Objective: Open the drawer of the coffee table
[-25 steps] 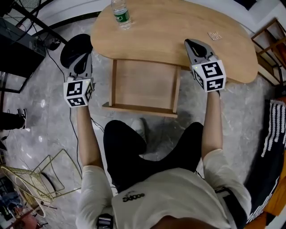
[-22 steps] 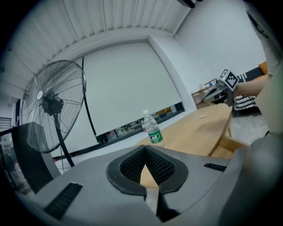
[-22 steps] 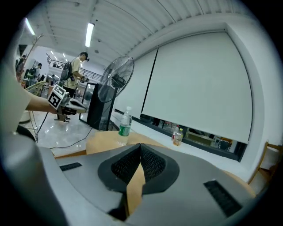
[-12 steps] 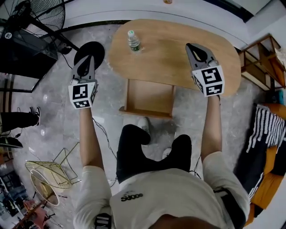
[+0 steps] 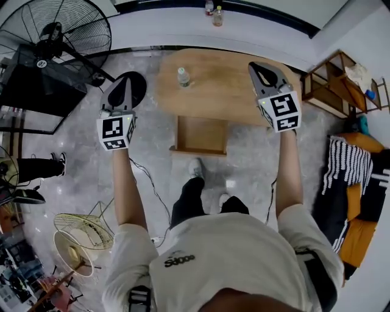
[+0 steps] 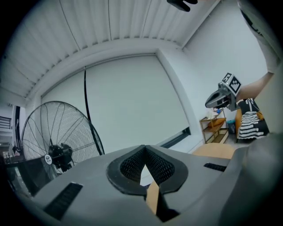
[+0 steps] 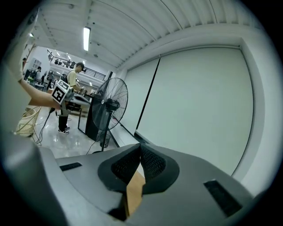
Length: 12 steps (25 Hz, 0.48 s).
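Both tools are fully closed and hold nothing. The left tool [image 5: 126,79] and the right tool [image 5: 256,66] each show ridged pads pressed tip to tip in their own views, with pale wall beyond; neither touches the counter [image 5: 225,91]. The drawer [image 5: 202,135] stands pulled out from the counter's near edge, just beyond the person's shoes [image 5: 196,169]; a bottle [image 5: 183,76] stands upright on the counter's left part.

Only the head view shows the drawer and the bottle. There the left tool appears off the counter's left end, over a round black base [image 5: 139,85], and the right tool crosses the counter's right end. The left gripper view catches only a tan corner of the counter, with the right tool in front of a wooden shelf [image 6: 215,126] beyond the counter's right end. The right gripper view shows a standing fan [image 7: 108,108] left of the counter and a distant standing person [image 7: 76,78].

Two small bottles [image 5: 214,12] past the counter's far side are too small to make out; the shelf is cut by the head view's right edge; the counter's legs are hidden beneath its top.
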Motion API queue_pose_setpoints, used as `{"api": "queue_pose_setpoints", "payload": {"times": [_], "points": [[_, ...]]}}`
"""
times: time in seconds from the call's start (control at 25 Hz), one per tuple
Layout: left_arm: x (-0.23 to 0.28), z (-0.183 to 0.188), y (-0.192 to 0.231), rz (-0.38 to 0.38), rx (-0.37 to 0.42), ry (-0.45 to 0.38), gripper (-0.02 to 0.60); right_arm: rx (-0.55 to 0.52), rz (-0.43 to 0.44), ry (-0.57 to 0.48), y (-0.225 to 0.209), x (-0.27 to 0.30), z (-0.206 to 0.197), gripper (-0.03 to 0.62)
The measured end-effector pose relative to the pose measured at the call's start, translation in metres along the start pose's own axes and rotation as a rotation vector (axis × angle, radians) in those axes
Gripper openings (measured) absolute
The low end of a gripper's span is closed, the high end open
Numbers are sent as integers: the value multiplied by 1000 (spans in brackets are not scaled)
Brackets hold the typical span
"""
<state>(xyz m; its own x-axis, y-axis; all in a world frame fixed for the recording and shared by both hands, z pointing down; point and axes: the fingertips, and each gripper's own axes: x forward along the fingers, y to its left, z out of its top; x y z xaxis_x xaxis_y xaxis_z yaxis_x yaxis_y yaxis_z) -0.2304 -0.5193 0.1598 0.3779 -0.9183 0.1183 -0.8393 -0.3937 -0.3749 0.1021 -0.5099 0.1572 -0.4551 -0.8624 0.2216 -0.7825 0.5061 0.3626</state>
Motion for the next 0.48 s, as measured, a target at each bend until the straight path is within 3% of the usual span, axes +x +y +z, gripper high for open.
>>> {"api": "queue_pose_setpoints", "payload": {"times": [0.24,0.48], "points": [[-41,60,-4,-64,44,25,18,-36,-16,-26,-4,-42,73,6],[-85,120,-43,-111,74,-38,18,-12,-8,-93,-5,-109,111,6]]}}
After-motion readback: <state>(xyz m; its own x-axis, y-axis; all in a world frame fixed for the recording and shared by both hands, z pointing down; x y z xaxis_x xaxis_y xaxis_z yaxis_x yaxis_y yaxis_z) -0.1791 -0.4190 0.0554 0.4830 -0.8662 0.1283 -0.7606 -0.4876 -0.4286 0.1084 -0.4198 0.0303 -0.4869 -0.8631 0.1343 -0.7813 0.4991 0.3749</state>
